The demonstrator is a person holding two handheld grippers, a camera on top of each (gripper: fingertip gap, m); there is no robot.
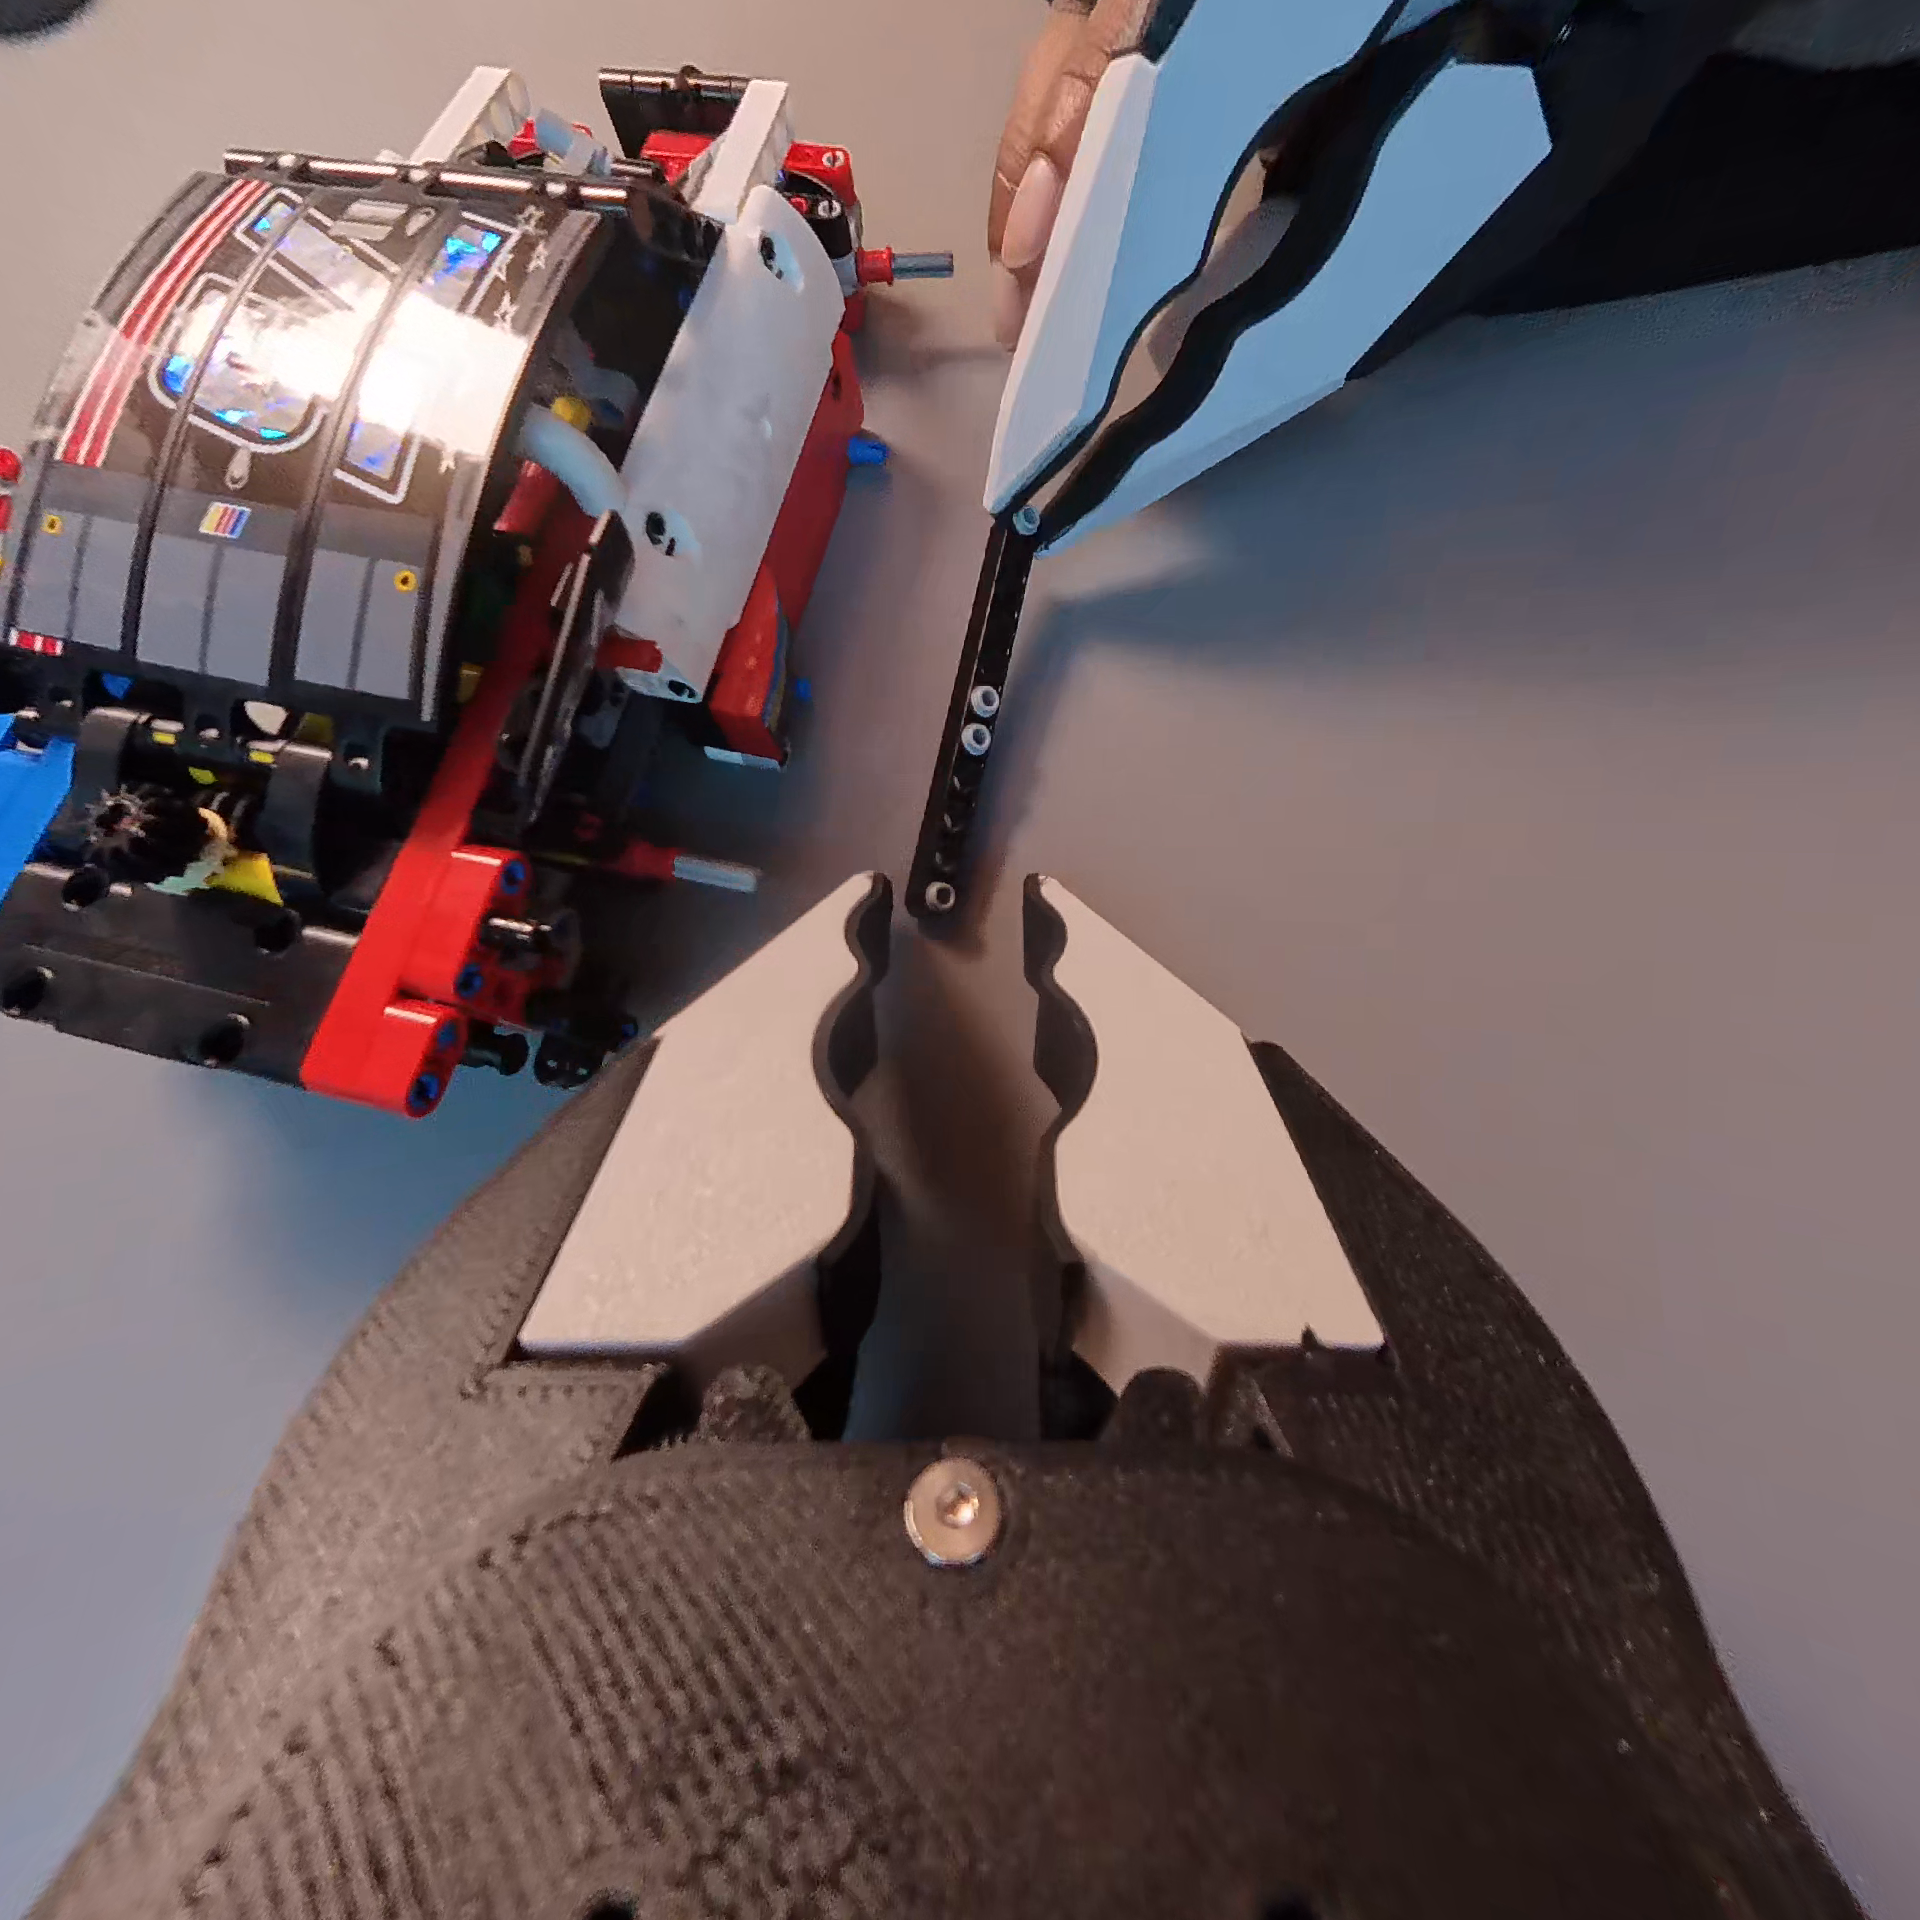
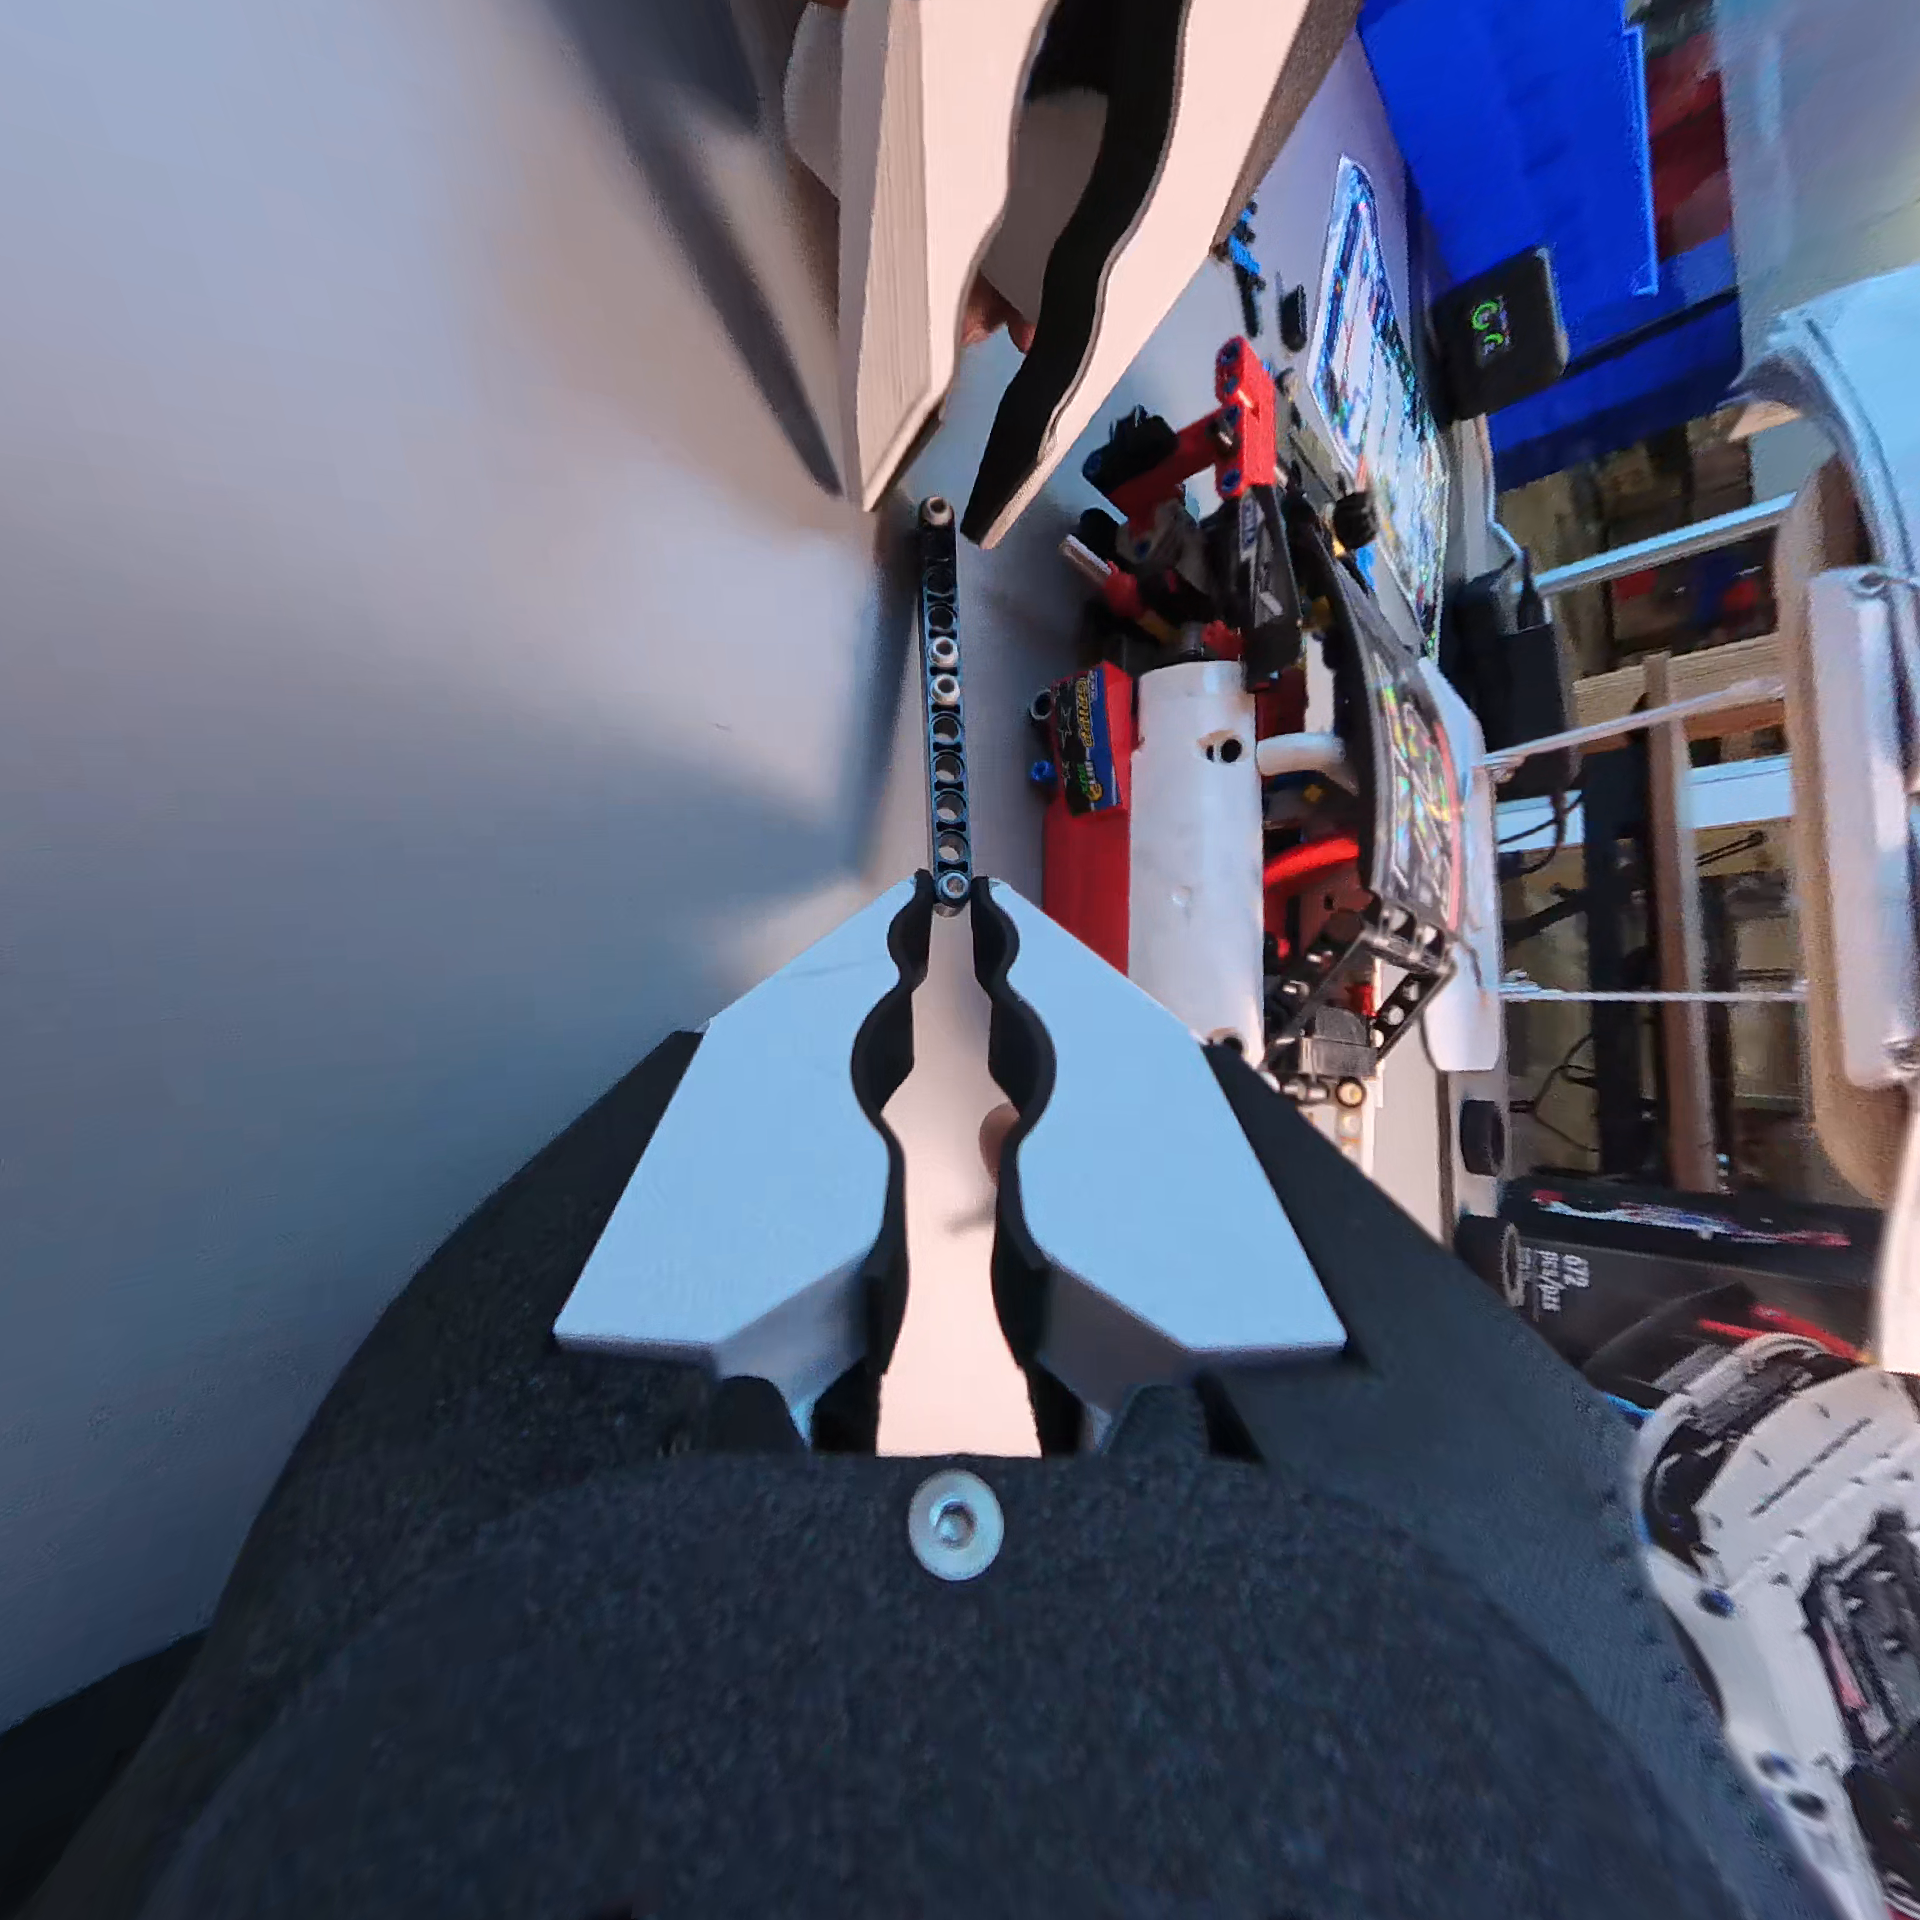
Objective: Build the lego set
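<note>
Right gripper (image 2: pixel 953 891) fingers closed on one end of long black beam (image 2: pixel 945 696). Beam spans to left gripper (image 1: pixel 956 904); far end sits between its parted fingers, pads not touching it. Partly built lego car (image 1: pixel 416 582) on grey table (image 1: pixel 1455 831), left of left gripper's fingers.

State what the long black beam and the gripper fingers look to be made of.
Black beam: likely hard moulded plastic, glossy, with clean round holes and grey pins. Right gripper fingers: seemingly matte white printed plastic with black, possibly rubbery, wavy pads; the left gripper looks the same.
</note>
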